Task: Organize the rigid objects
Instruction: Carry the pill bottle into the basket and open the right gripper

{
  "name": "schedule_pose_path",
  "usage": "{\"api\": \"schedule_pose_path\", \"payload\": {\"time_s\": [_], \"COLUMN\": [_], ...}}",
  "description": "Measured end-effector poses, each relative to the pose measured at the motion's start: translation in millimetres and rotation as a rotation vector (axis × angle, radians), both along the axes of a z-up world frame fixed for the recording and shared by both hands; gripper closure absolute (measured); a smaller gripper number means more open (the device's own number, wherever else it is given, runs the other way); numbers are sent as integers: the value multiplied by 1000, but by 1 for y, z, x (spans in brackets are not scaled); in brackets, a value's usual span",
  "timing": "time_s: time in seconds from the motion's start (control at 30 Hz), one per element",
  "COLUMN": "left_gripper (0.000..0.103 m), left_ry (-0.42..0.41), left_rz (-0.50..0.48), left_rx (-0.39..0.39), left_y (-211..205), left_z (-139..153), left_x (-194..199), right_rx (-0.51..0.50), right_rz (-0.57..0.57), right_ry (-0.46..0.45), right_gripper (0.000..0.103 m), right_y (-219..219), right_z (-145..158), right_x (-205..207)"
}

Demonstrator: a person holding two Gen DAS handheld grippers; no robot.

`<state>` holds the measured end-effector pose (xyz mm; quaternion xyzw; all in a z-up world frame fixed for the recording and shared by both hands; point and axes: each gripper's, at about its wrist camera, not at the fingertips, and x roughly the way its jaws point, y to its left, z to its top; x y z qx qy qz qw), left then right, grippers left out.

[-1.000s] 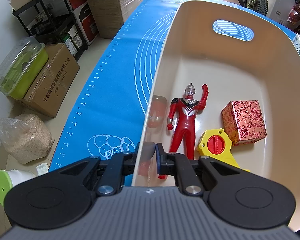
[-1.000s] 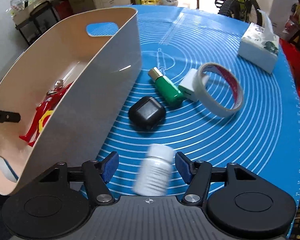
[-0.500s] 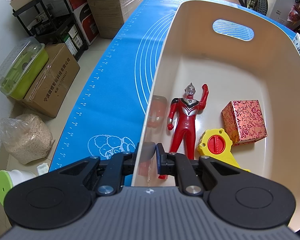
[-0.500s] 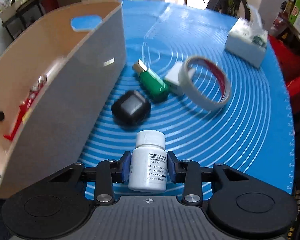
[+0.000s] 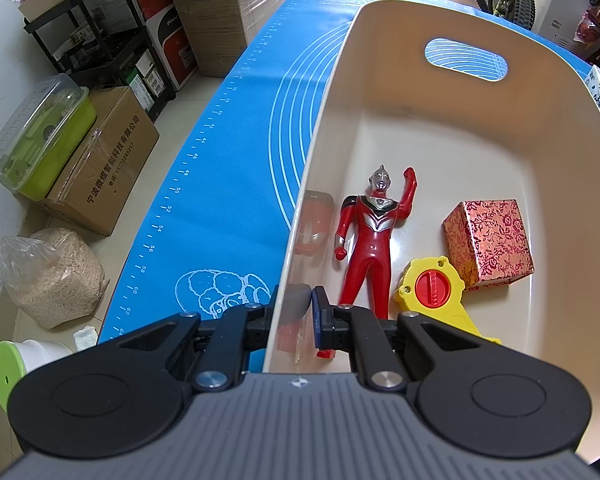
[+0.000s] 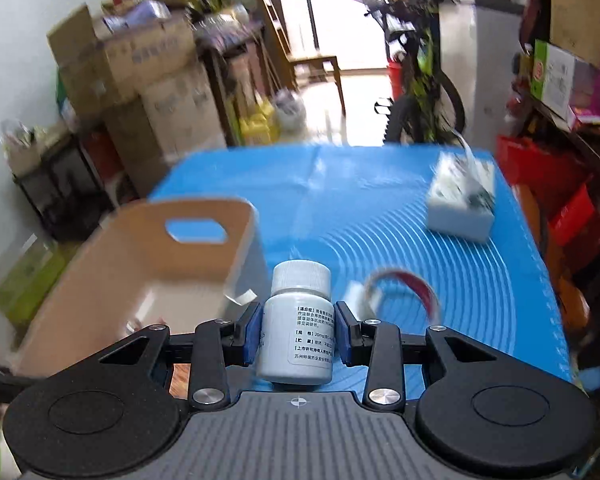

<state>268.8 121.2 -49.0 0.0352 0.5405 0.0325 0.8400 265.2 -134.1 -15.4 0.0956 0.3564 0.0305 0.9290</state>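
while the left claw [image 5: 292,312] pinches the bin rim [image 5: 288,240], the right claw [image 6: 296,334] grips a white bottle [image 6: 296,332].

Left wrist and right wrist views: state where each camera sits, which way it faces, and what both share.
Left wrist: rides the left hand-held gripper, tilted steeply down into the beige bin; its black fingers clamp the bin's near wall.
Right wrist: rides the right hand-held gripper, facing across the blue mat toward the room; its fingers grip a white bottle.
Shared: the bin and the mat.
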Motion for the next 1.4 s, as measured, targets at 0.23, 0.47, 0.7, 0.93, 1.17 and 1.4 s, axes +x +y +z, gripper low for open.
{"api": "schedule_pose_path", "payload": {"time_s": [0.23, 0.47, 0.7, 0.93, 1.17, 1.4], "left_gripper": [88, 88, 88, 88, 88, 88], "left_ry": [-2, -3, -3, -3, -4, -3], "left_rz": [-2, -10, -10, -10, -11, -9], "left_rx": [6, 12, 12, 12, 10, 6], "left_y": [-2, -3, -3, -3, -3, -3], "left_z": [-2, -3, -3, -3, -1, -1], "left_x": [0, 0, 0, 1, 1, 1], "right_rx": [31, -9, -64, -134, -105, -36], "right_rz": [142, 212, 226, 331, 348, 344], "right_ry": [-54, -19, 88, 205, 233, 159], "right_gripper": [58, 58, 59, 59, 51, 41], "right_y": [45, 98, 125, 145, 141, 120], "right_z": [10, 3, -22, -47, -48, -23], "right_x": [8, 20, 32, 33, 32, 24]}}
